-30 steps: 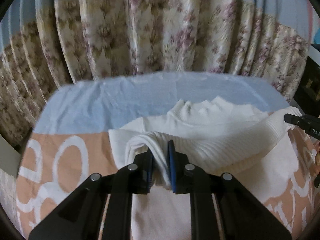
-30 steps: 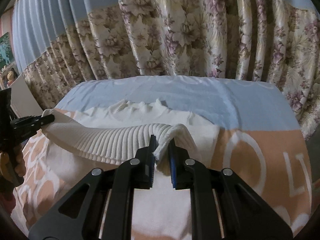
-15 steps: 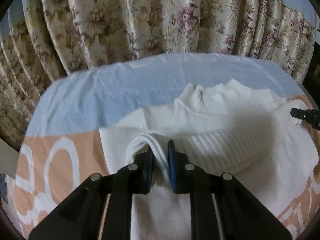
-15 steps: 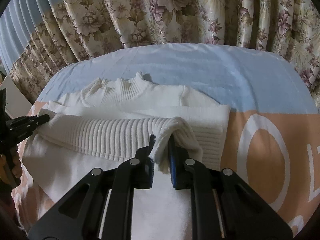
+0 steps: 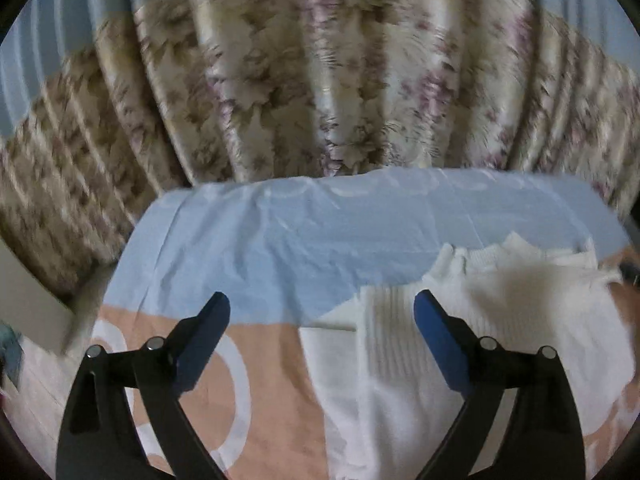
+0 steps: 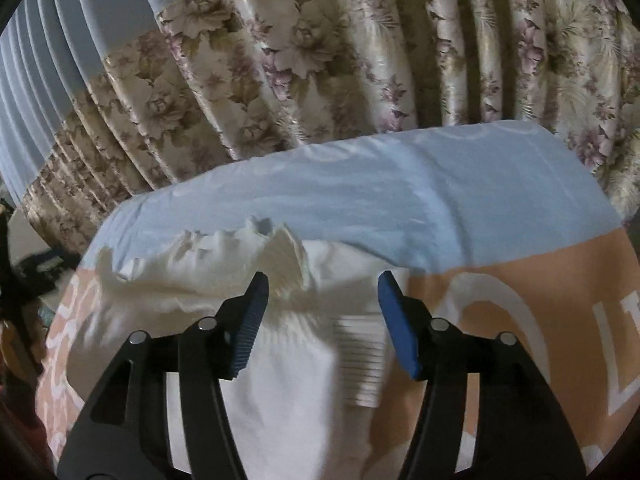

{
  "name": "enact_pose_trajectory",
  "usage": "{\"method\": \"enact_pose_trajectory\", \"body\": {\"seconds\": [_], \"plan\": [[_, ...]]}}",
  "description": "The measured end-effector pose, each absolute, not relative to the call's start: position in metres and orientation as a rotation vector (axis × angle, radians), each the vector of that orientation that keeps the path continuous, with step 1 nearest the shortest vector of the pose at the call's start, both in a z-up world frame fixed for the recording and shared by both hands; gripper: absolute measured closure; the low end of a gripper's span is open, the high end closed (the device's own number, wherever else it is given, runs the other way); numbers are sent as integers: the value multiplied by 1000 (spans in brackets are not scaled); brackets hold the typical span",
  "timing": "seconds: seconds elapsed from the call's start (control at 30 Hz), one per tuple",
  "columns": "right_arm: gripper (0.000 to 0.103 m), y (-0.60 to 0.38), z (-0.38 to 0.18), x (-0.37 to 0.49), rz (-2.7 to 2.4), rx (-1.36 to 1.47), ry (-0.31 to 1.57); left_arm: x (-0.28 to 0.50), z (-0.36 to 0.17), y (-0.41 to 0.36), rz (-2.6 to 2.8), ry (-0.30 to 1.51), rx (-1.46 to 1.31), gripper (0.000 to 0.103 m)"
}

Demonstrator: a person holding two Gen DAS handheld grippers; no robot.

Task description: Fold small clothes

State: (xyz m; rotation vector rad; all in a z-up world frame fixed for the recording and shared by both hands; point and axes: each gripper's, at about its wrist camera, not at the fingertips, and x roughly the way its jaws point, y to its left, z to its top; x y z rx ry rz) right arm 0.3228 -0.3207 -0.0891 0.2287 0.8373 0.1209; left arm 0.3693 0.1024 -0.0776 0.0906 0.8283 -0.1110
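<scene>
A small white ribbed sweater [image 5: 500,320] lies on the bed, its ribbed hem folded up over the body toward the collar [image 6: 256,236]. My left gripper [image 5: 322,312] is open and empty above the sweater's left edge. My right gripper [image 6: 324,292] is open and empty above the sweater's [image 6: 288,344] right side, over the folded ribbed band [image 6: 360,352]. The left wrist view is blurred by motion.
The bed sheet is light blue [image 6: 400,192] at the far side and peach with white letters [image 6: 520,320] nearer. Floral curtains [image 6: 360,60] hang right behind the bed's far edge. A dark object [image 6: 12,292] shows at the left edge of the right wrist view.
Both grippers held the ribbed hem and carried it toward the collar. Now both have opened and let go, and the hem lies folded on the sweater. The left gripper has shifted left.
</scene>
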Motion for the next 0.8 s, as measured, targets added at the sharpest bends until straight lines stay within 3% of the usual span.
{"method": "enact_pose_trajectory", "body": {"seconds": [0.27,0.4,0.47,0.57,0.63,0.67,0.7,0.8], "plan": [[45,-309,-115,313,143,192,909,329,-126,93,-126,974,146,10],[45,-304,-120,305,148,172,930,297,-136,96,-93,963,117,12],[45,-305,-121,300,151,178,933,283,-135,100,-82,954,96,36],[45,-301,-116,289,163,163,910,275,-138,104,-85,973,62,59],[62,-294,-119,289,160,116,943,276,-142,103,-86,990,62,65],[86,-290,-123,290,162,91,961,275,-144,101,-80,996,64,68],[91,-287,-123,289,161,75,957,274,-144,100,-80,998,64,70],[93,-281,-118,285,151,21,924,267,-143,95,-68,979,84,79]]}}
